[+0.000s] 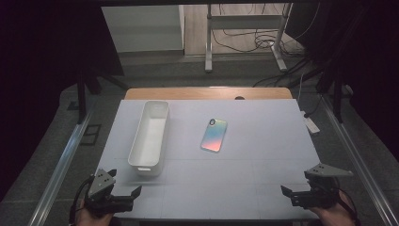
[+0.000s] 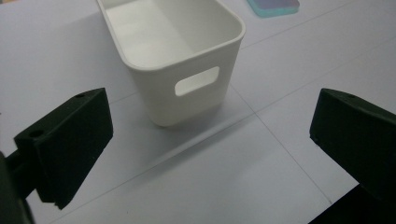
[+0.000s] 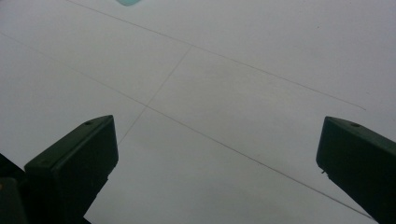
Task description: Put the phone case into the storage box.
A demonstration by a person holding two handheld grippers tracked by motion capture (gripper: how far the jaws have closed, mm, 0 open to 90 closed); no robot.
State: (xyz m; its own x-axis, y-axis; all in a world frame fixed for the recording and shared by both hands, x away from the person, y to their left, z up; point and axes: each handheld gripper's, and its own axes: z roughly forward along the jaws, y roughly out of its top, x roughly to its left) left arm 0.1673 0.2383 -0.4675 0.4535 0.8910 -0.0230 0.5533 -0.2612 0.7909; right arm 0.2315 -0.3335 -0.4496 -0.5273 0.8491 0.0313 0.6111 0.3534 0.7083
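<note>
A long white plastic bin (image 1: 149,136) stands empty on the white table sheet (image 1: 263,155), left of centre. To its right lies a phone (image 1: 214,135) with an iridescent pink-blue back, face down. My left gripper (image 1: 124,182) sits at the front left corner, open and empty, a short way in front of the bin's near end. The left gripper view has the bin's handle-slot end (image 2: 187,70) between the spread jaws of the left gripper (image 2: 210,140), with a corner of the phone (image 2: 273,7) beyond. My right gripper (image 1: 296,182) rests at the front right, open and empty over bare sheet (image 3: 217,158).
The wooden table edge (image 1: 207,92) shows beyond the sheet. Metal rails (image 1: 61,165) run along both sides of the table. On the floor behind are a stand's legs (image 1: 208,42) and loose cables (image 1: 263,42).
</note>
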